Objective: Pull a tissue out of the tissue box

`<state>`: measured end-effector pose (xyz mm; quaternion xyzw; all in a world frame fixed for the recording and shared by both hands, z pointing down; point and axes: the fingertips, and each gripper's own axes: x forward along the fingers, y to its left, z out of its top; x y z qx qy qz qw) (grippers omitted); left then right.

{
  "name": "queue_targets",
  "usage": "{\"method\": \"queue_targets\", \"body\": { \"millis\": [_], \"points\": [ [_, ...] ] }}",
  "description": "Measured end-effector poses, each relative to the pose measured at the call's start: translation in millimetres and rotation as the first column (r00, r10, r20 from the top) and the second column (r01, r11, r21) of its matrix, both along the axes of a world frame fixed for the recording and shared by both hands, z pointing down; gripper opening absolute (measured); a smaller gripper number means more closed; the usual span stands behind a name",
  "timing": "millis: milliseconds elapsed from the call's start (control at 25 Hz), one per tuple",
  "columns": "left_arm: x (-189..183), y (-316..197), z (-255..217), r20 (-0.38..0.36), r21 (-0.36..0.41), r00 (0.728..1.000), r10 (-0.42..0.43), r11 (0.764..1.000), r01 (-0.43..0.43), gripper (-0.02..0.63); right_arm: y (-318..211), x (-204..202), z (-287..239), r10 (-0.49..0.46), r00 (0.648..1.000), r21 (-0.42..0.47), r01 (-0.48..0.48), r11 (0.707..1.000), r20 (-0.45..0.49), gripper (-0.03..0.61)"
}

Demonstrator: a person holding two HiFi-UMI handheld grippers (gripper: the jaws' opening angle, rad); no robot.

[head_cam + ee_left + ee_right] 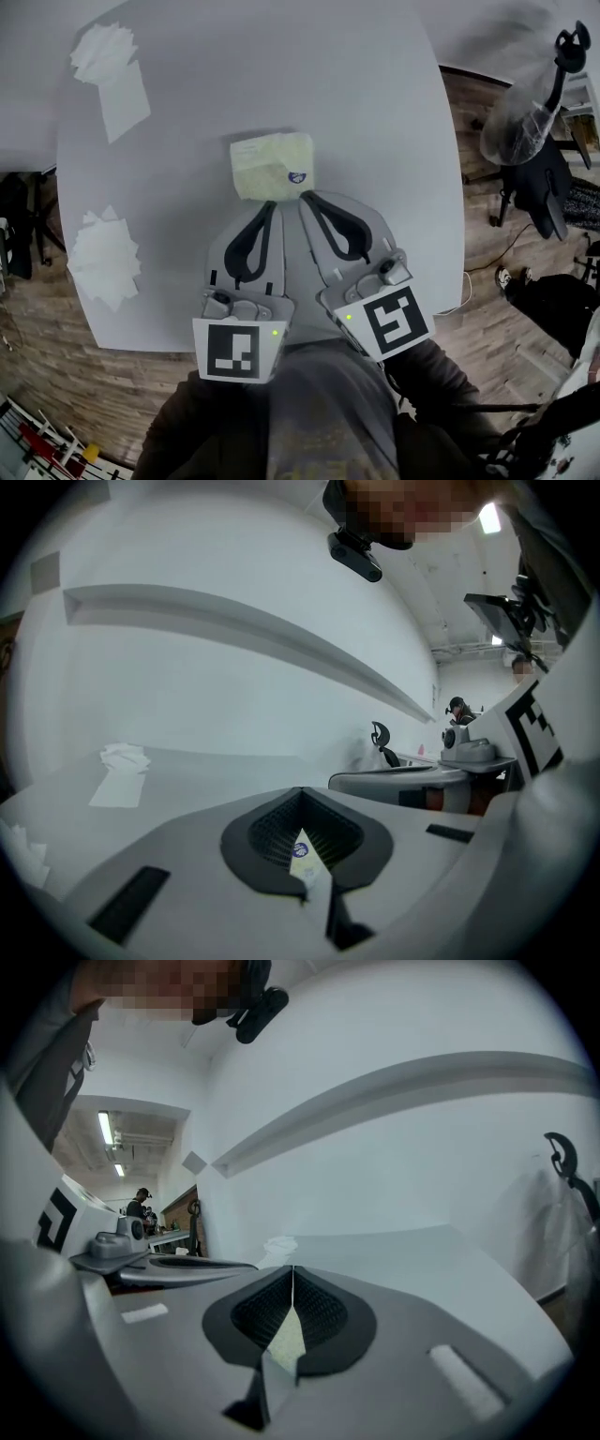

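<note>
Left claw [274, 204] is pinched together with nothing in it. Right claw [306, 195] is the same: jaws meeting, empty. Both tips point away from the near edge of the surface [394, 112]. Straight ahead, just beyond them, the pale yellow tissue box [272, 166] lies mid-surface, its longer side running left to right. The right tip noses its near right corner, so I'd call both claws about equally close. Loose tissues [105, 255] lie well off by the left edge.

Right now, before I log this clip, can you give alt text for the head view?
The left gripper and right gripper, jaws together, point at a pale yellow tissue pack on a grey table. Loose tissues lie along its left side.
</note>
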<state>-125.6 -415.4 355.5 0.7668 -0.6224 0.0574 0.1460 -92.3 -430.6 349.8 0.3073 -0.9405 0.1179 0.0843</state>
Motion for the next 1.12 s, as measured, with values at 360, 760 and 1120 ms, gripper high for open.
{"method": "queue_targets", "body": {
  "millis": [360, 760, 1120],
  "points": [
    [-12.6, -36.0, 57.4, -0.062, -0.105, 0.998, 0.017, 0.994, -0.024, -0.002, -27.6, -24.2, 50.8, -0.061, 0.977, 0.095, 0.082, 0.992, -0.206, 0.087],
    [-24.0, -47.7, 86.9, -0.064, -0.154, 0.998, 0.026, 0.987, -0.036, -0.002, -43.1, -24.0, 94.9, -0.033, 0.954, 0.07, 0.057, 0.996, -0.298, 0.012],
    [-18.5, -47.3, 74.0, -0.06, -0.118, 0.998, 0.036, 0.992, -0.043, -0.002, -26.3, -38.2, 49.3, -0.108, 0.98, 0.045, 0.117, 0.992, -0.165, 0.003]
  ]
}}
